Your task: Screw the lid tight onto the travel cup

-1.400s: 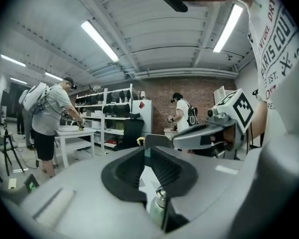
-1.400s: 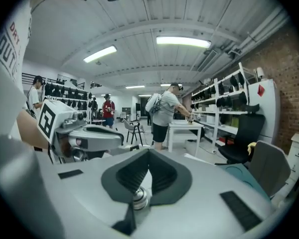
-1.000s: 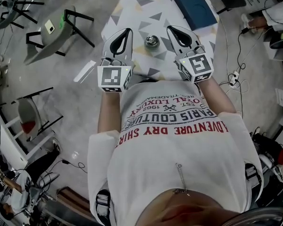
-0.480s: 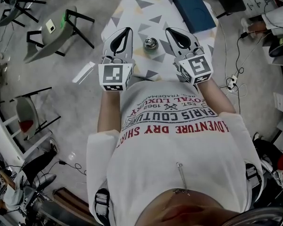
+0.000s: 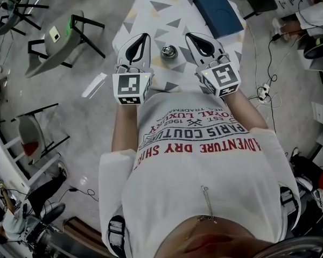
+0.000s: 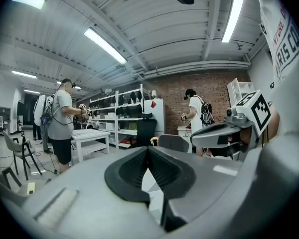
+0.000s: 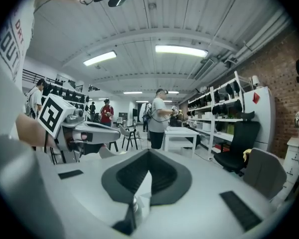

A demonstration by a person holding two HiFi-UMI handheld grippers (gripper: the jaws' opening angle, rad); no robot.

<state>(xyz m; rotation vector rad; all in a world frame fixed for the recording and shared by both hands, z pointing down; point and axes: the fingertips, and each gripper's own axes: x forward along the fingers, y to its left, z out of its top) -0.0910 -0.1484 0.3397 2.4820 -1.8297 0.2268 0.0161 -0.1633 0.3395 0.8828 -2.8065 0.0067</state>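
Observation:
A shiny metal travel cup point(image 5: 168, 51) stands upright on the patterned table point(image 5: 151, 15), seen from above; I cannot tell a separate lid from it. My left gripper point(image 5: 146, 35) hangs just left of the cup and my right gripper point(image 5: 188, 35) just right of it, both level and apart from the cup. Both point away from the person's chest. In the left gripper view the jaws point(image 6: 148, 149) are shut with nothing between them, and the right gripper point(image 6: 229, 131) shows beside them. The right gripper view shows its jaws point(image 7: 148, 151) shut and empty too.
A dark blue box point(image 5: 220, 12) lies at the table's far right. Grey chairs point(image 5: 59, 39) stand on the floor to the left, and cables point(image 5: 266, 87) run along the floor at the right. People, white tables and shelves fill the room ahead.
Both grippers stay shut and side by side. The whole scene, cup included, has slid slightly left and up in the head view.

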